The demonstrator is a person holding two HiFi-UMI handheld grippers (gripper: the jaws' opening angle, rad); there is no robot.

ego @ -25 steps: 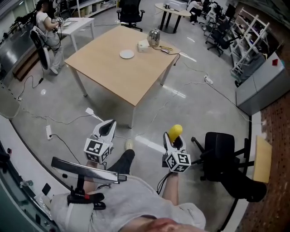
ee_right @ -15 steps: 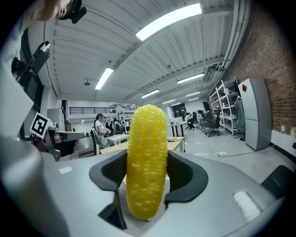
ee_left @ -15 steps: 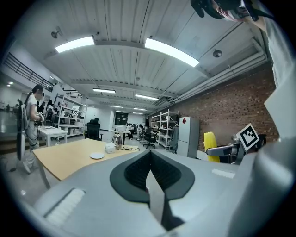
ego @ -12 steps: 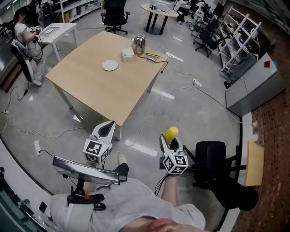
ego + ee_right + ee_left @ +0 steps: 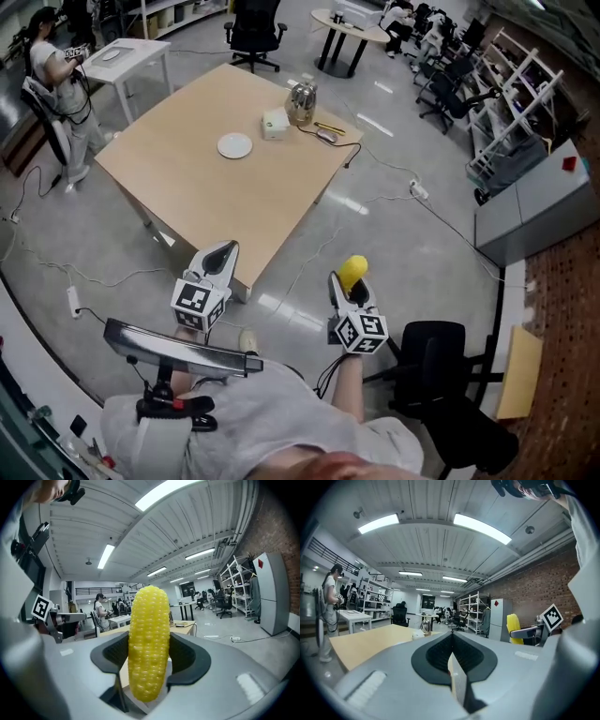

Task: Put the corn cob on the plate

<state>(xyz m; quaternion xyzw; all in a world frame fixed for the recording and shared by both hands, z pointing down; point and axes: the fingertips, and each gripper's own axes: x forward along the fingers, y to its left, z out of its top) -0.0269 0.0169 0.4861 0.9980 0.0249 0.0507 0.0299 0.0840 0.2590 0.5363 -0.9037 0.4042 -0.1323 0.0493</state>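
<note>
The right gripper [image 5: 350,292] is clamped on the cob [image 5: 149,644], which is held upright between its jaws, well apart from the plate [image 5: 234,145]. The plate is set on the table [image 5: 178,192] ahead. The left gripper [image 5: 218,257] is held beside, its jaws pressed together on nothing.

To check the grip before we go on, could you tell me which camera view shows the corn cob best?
The right gripper view: the corn cob fills the centre, upright, clamped in the right tongs. The head view shows only its yellow top from above; the left gripper view shows a small yellow sliver far right.
</note>
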